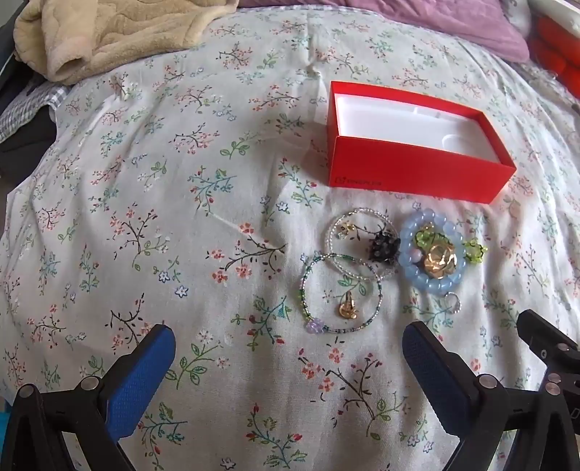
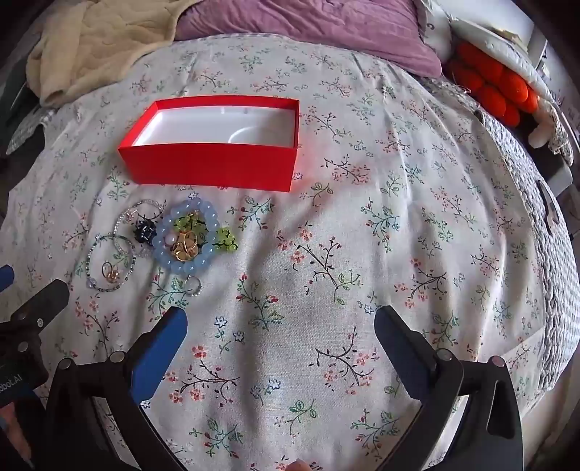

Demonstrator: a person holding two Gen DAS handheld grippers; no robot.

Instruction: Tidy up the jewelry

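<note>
An open red box (image 1: 409, 170) with a white inside stands on the floral bedsheet; it also shows in the right wrist view (image 2: 217, 166). In front of it lies a pile of jewelry: a blue bead bracelet (image 1: 431, 284) (image 2: 165, 259) with gold pieces (image 1: 440, 259) inside it, a green bead bracelet (image 1: 377, 286) around a gold piece (image 1: 346, 308), a clear bead bracelet (image 1: 331, 232), a black beaded piece (image 1: 382, 248) and a small ring (image 1: 453, 300). My left gripper (image 1: 286, 337) is open just before the pile. My right gripper (image 2: 281, 320) is open, to the pile's right.
A beige blanket (image 1: 108, 32) and a purple pillow (image 2: 308, 25) lie at the back of the bed. Orange plush items (image 2: 496, 87) sit at the far right by the bed's edge. The floral sheet (image 2: 362, 235) spreads right of the jewelry.
</note>
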